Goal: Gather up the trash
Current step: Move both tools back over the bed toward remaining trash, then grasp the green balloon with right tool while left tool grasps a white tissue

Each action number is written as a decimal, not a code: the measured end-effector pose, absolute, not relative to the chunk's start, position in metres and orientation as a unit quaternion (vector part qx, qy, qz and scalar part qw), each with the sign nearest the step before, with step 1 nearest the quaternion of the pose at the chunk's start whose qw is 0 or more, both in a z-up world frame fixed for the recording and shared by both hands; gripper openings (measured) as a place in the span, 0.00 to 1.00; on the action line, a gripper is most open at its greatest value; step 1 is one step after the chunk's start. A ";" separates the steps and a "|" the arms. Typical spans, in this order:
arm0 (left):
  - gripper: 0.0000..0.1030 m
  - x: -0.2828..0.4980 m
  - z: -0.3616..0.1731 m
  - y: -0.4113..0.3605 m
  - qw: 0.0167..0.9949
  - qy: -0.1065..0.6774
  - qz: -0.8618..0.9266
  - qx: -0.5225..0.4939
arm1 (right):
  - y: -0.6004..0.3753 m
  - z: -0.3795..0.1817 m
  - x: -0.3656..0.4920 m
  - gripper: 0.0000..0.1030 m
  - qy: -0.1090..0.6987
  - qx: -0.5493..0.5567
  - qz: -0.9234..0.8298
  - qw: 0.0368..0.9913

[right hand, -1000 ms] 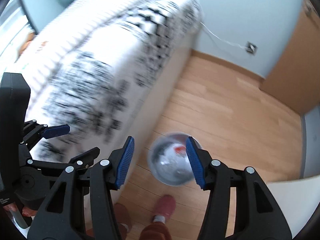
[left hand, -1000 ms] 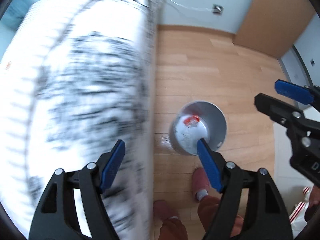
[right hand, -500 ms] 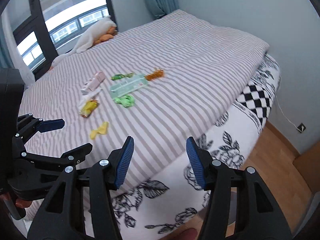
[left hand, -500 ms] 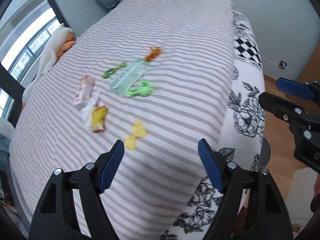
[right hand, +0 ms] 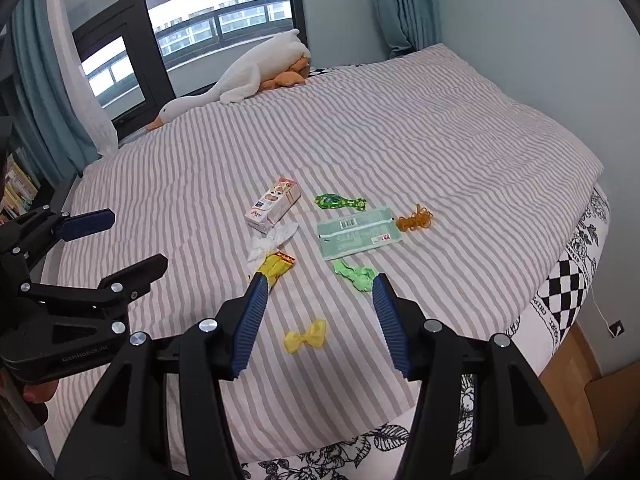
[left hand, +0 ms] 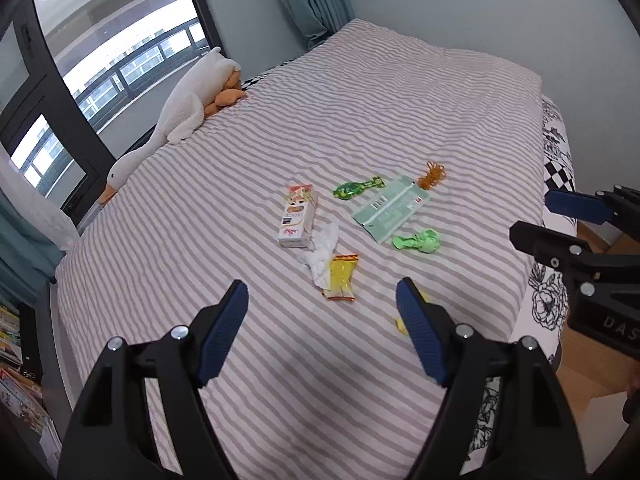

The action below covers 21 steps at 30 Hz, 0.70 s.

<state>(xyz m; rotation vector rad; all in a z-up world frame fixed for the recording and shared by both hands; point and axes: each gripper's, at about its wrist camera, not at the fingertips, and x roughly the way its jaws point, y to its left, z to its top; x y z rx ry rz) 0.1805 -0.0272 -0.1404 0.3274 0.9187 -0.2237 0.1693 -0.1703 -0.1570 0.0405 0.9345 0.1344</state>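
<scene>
Trash lying scattered on the striped bed (left hand: pixel 400 100), both tongs hovering apart and empty.

Eight pieces are sitting mid-bed around the pale green packet (right hand: pixel 358 237): carton (right hand: pixel 273 203), tissue (right hand: pixel 269 243), yellow wrapper (right hand: pixel 276 266), yellow bow (right hand: pixel 306 336), green wrapper (right hand: pixel 340 201), green balloon (right hand: pixel 357 275), orange bands (right hand: pixel 415 219). One plush goose (right hand: pixel 248 72) is resting far behind; nothing is blocking left tongs (left hand: pixel 322 334) or right tongs (right hand: pixel 318 324).

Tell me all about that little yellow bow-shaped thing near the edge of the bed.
The yellow wrapper looks like thin crinkled plastic, pinched in the middle so both ends fan out like a bow. It lies flat on the striped bedcover, alone, nearest the bed's edge. Nothing touches it; the right gripper frames it from above, open.
</scene>
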 end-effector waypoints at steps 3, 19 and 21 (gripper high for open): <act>0.74 0.198 -0.130 -0.019 0.881 0.440 -0.095 0.147 | -0.167 -0.154 0.188 0.51 0.456 0.014 0.073 0.887; 0.76 0.313 -0.273 -0.022 0.839 0.522 -0.089 0.129 | -0.181 -0.309 0.296 0.54 0.537 -0.005 0.067 0.841; 0.77 0.323 -0.293 -0.022 0.832 0.530 -0.093 0.132 | -0.183 -0.331 0.301 0.54 0.547 -0.006 0.064 0.835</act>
